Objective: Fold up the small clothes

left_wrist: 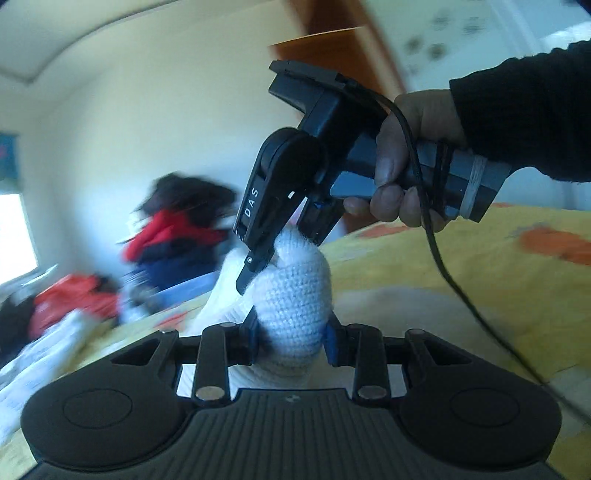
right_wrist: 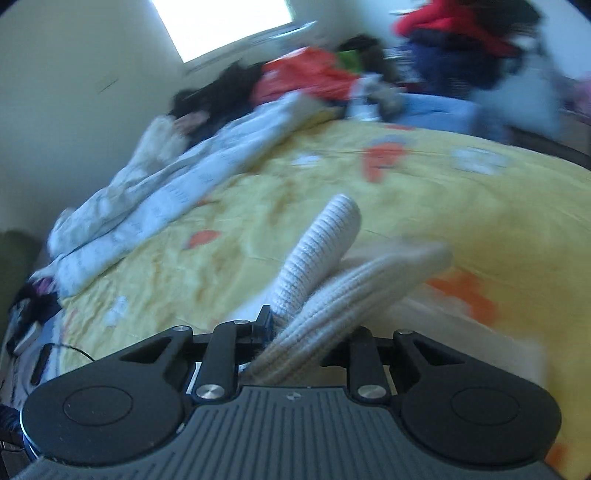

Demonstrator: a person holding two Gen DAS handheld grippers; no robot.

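Left wrist view: the left gripper [left_wrist: 291, 338] pinches a white knitted garment [left_wrist: 295, 295] between its blue-padded fingers [left_wrist: 331, 339], holding it up above a yellow bedspread [left_wrist: 461, 266] printed with orange shapes. Opposite, the right gripper [left_wrist: 275, 254], held by a person's hand [left_wrist: 406, 162] in a black sleeve [left_wrist: 535, 118], points down and bites into the top of the same garment, so the piece is bunched between the two tools. No container is visible.

Right wrist view: the right gripper's jaws are pressed together on thick, ribbed, cream-white knit [right_wrist: 332, 295]. Two soft rolls of it fan up and outward from the jaws, one whiter and finely ribbed, the other creamier with coarser ridges. Beyond lies the yellow bedspread [right_wrist: 258, 206], a pale rumpled quilt [right_wrist: 166, 195] along its far edge, and a blurred heap of red, black and blue clothes [right_wrist: 332, 74] under a bright window [right_wrist: 221, 26].
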